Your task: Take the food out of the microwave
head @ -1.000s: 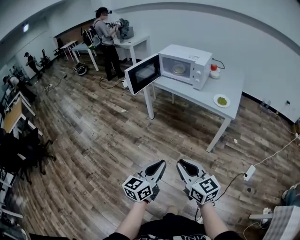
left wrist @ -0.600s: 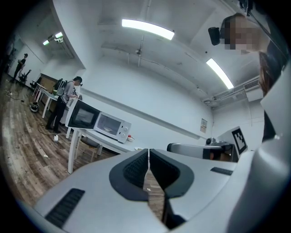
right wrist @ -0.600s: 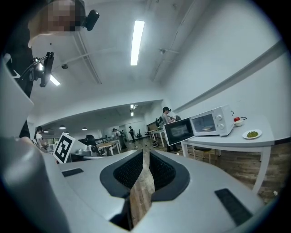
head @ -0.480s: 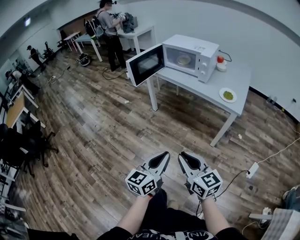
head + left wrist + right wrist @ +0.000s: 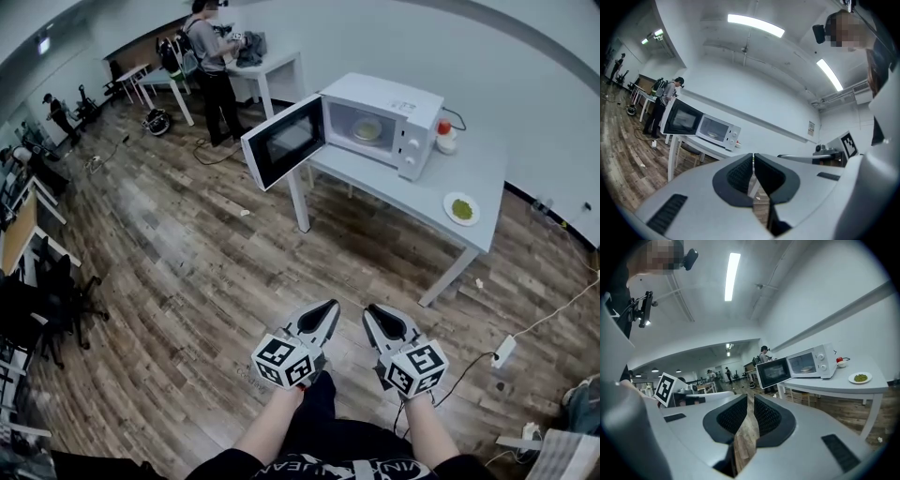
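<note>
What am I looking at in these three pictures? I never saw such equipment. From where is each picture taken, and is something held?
There is no robot arm: someone holds a two-jaw gripper in each hand. One picture comes from a camera on the wearer's head, looking down. The left gripper and right gripper show at its bottom, both shut and empty. The other two come from cameras riding on each gripper, looking along its jaws. Across the wooden floor stands a white table with a microwave, its door open and a dish inside. A small red-topped container sits beside the microwave, and a plate of green food lies nearer the table's end. Another person stands far behind.
</note>
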The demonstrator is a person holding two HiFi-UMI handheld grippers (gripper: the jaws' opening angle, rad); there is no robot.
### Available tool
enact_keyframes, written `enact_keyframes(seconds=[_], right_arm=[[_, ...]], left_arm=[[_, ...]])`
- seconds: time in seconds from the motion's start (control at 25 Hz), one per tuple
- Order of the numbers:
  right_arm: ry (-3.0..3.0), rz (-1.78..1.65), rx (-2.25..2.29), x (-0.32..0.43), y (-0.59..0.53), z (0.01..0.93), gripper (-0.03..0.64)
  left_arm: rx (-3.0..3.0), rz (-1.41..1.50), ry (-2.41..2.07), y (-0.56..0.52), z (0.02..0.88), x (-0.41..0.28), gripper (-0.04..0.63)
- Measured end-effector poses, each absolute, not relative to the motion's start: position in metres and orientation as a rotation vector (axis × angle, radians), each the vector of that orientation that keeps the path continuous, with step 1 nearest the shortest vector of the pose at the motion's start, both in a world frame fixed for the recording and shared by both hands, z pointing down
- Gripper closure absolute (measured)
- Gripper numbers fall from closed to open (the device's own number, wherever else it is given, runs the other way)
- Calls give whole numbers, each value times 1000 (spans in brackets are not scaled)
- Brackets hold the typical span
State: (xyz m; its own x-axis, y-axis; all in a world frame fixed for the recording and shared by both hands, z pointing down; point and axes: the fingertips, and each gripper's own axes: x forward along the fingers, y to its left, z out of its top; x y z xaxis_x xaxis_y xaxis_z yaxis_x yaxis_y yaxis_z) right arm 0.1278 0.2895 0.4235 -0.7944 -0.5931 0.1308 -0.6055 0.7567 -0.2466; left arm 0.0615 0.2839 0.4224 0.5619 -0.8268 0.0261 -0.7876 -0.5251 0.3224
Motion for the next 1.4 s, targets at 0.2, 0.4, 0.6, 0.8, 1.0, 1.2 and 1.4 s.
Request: enact_keyframes(seconds=[0.2,0.4,0.6,0.8,1.0,1.2,1.4], right_arm=[[-2905,447,1014,104,235,421,557],[-2899,464,1023,78,196,421,558],[-2897,469,1058,56,158,422,557],[-2900,469,1095,36,129,422,557],[-2883,458,1088,20,121,427,557],[-2858,467,1113,19,112,433,557],[-2850,489,1121,12,92,436,557]], left_arm=[[2511,-184,-1315,230,419,41,578],[2508,-171,-1296,191,421,20,579],[2524,-178,-1272,153,420,0,580],[2546,-168,-1240,124,421,-18,580],[2536,-192,-1235,110,424,-33,579],[2527,-210,-1210,102,429,-34,579],[2517,-215,-1205,85,434,-40,580]])
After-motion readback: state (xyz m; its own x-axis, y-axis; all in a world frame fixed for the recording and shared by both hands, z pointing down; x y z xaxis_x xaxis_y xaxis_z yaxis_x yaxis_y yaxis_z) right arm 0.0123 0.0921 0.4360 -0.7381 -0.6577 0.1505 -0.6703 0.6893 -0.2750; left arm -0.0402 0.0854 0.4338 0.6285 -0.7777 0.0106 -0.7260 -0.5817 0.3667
